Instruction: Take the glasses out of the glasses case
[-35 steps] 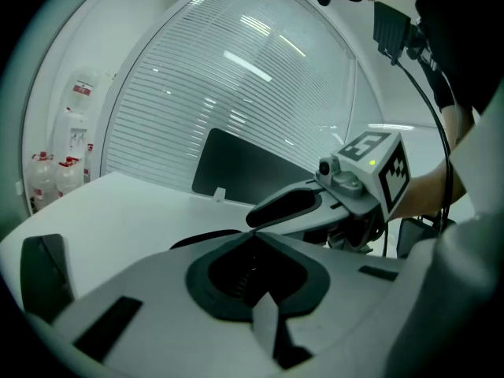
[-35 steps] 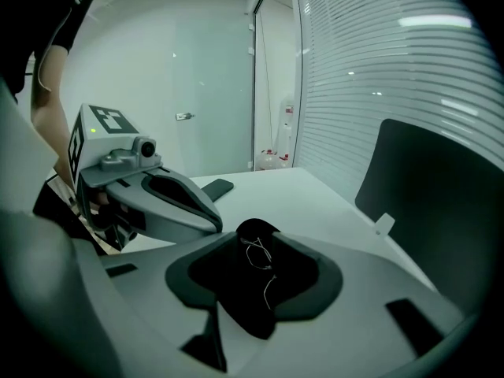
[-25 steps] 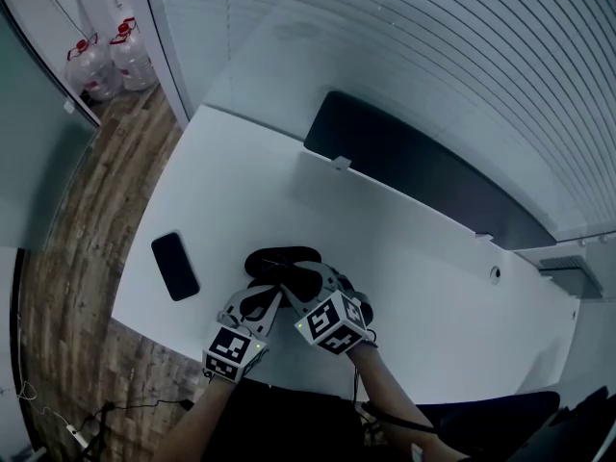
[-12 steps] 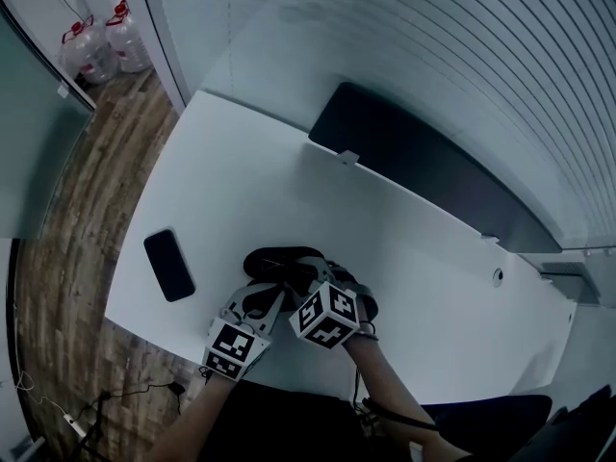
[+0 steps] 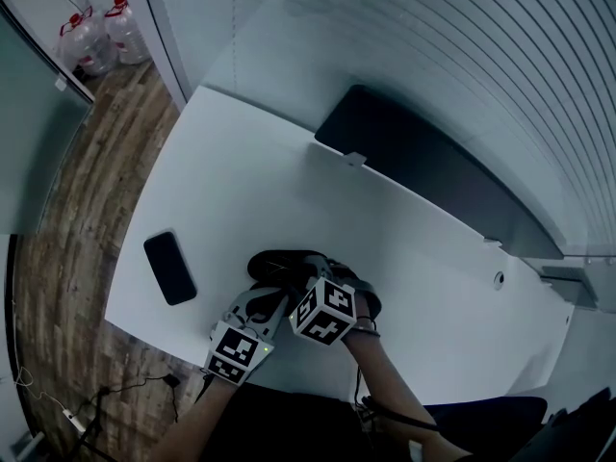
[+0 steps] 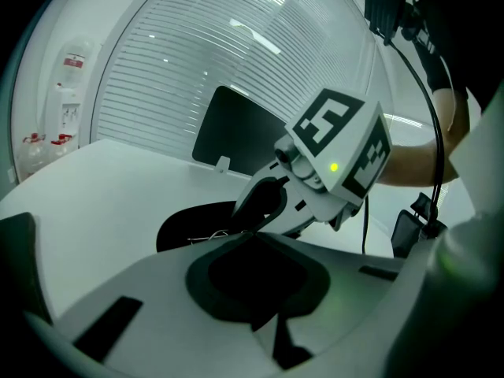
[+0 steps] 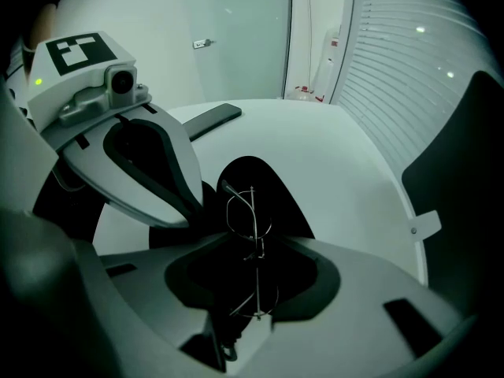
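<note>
An open black glasses case (image 5: 281, 261) lies near the white table's front edge. In the right gripper view, thin wire-frame glasses (image 7: 246, 215) stand on edge over the case (image 7: 272, 186). My right gripper (image 7: 257, 252) is shut on the glasses at their middle. My left gripper (image 6: 252, 239) sits just left of it, shut on the near edge of the case (image 6: 185, 225). In the head view both grippers crowd over the case, left gripper (image 5: 272, 295) and right gripper (image 5: 310, 279) almost touching. Part of the glasses is hidden between the right jaws.
A black phone (image 5: 169, 268) lies flat on the table (image 5: 250, 181) to the left of the case. A long dark panel (image 5: 433, 176) stands along the table's far edge. Wooden floor (image 5: 67, 210) and water bottles (image 5: 91, 37) are at the left.
The right gripper has shifted slightly left and closer over the case. The left gripper and the case have hardly moved.
</note>
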`<state>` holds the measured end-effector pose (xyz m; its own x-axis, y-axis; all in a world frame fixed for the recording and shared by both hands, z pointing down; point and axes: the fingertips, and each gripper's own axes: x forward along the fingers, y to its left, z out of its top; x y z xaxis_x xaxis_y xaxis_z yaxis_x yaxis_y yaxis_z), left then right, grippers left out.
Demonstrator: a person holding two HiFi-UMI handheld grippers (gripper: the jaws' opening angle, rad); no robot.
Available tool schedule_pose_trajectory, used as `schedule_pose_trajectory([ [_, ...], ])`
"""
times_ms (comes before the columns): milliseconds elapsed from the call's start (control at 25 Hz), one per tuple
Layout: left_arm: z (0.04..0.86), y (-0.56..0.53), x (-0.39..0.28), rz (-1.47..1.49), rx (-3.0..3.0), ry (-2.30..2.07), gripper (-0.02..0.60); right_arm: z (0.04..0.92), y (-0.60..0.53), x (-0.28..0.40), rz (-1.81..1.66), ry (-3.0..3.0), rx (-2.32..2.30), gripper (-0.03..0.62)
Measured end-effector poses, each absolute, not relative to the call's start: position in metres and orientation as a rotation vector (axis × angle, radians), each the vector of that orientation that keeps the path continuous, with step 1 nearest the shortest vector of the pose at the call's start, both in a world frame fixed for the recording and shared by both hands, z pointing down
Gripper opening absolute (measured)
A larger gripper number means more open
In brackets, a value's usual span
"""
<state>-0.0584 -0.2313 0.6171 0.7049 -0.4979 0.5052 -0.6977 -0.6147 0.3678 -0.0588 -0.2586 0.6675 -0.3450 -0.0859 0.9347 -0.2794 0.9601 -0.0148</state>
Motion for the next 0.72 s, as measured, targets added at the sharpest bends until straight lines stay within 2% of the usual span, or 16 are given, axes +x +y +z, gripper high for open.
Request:
schedule_pose_trajectory([
  [240, 0.6147, -0.2338, -0.0594, 0.477, 2.361, -0.911, 0.011, 0.671, -0.259, -0.0592, 0.245, -1.92, 0.264, 0.136],
  [720, 0.6108, -0.2369, -0.0603, 0.452, 2.359, -0.92, 0.011, 0.6739, -0.2504, -0.0622, 0.267, -1.912, 0.223, 0.056],
])
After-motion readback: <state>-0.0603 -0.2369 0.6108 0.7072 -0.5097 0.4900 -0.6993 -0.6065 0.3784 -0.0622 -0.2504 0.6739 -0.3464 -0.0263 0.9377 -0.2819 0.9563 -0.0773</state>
